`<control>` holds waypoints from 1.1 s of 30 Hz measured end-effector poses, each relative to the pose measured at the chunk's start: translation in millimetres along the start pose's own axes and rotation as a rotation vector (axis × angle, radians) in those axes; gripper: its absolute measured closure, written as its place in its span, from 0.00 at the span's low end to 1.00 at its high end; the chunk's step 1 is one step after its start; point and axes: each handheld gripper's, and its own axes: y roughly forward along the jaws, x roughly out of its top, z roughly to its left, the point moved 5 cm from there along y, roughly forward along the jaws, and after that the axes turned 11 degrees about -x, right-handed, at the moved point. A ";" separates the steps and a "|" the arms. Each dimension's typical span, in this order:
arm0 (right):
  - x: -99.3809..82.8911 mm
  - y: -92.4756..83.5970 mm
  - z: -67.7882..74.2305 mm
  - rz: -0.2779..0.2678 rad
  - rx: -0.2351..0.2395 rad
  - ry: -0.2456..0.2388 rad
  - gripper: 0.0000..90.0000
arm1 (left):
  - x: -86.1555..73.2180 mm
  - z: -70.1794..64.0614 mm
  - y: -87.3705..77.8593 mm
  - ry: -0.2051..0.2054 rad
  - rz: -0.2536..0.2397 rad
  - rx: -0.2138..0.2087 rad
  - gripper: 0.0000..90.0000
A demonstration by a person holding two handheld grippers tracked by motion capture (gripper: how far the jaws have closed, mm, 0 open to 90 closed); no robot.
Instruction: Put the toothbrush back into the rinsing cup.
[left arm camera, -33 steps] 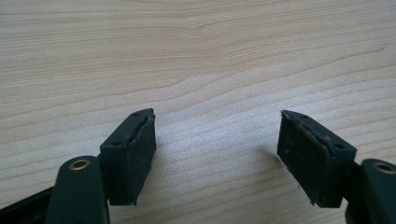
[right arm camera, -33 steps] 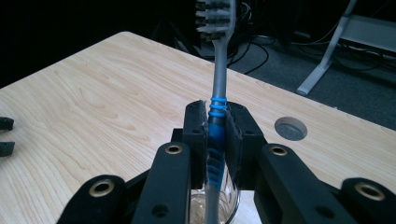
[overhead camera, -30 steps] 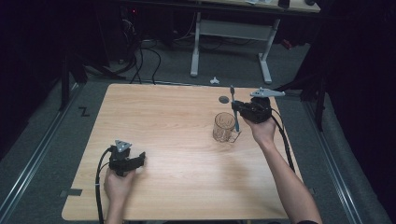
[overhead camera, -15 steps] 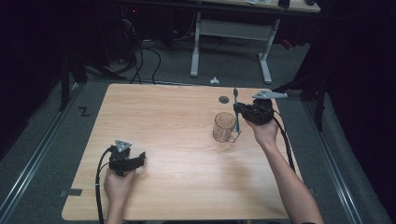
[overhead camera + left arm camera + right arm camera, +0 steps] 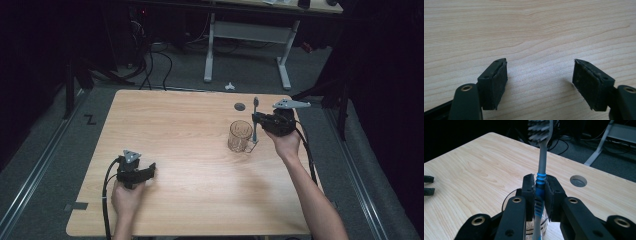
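Observation:
A grey toothbrush (image 5: pixel 255 119) with a blue grip (image 5: pixel 540 185) stands upright, bristles up, with my right gripper (image 5: pixel 261 122) shut on its handle. In the right gripper view the jaws (image 5: pixel 539 183) pinch the blue ribbed part. A clear glass cup (image 5: pixel 240 136) stands on the wooden table (image 5: pixel 190 130) just left of that gripper. The brush's lower end is by the cup's right rim (image 5: pixel 509 196); I cannot tell whether it is inside. My left gripper (image 5: pixel 149 171) rests near the front left of the table, open (image 5: pixel 540 75), with bare wood between its pads.
A round cable hole (image 5: pixel 240 106) sits in the table behind the cup. Beyond the far edge are a white desk frame (image 5: pixel 247 30), floor cables (image 5: pixel 155 55) and a small white object (image 5: pixel 229 86). The table's right edge is close to my right hand.
My right gripper has edged slightly to the right with the toothbrush still upright in it. The left gripper has stayed where it was.

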 end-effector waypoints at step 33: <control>-12.0 -8.2 -1.1 0.014 -0.004 -0.005 0.88 | 0.0 0.0 0.0 0.000 0.000 0.000 0.32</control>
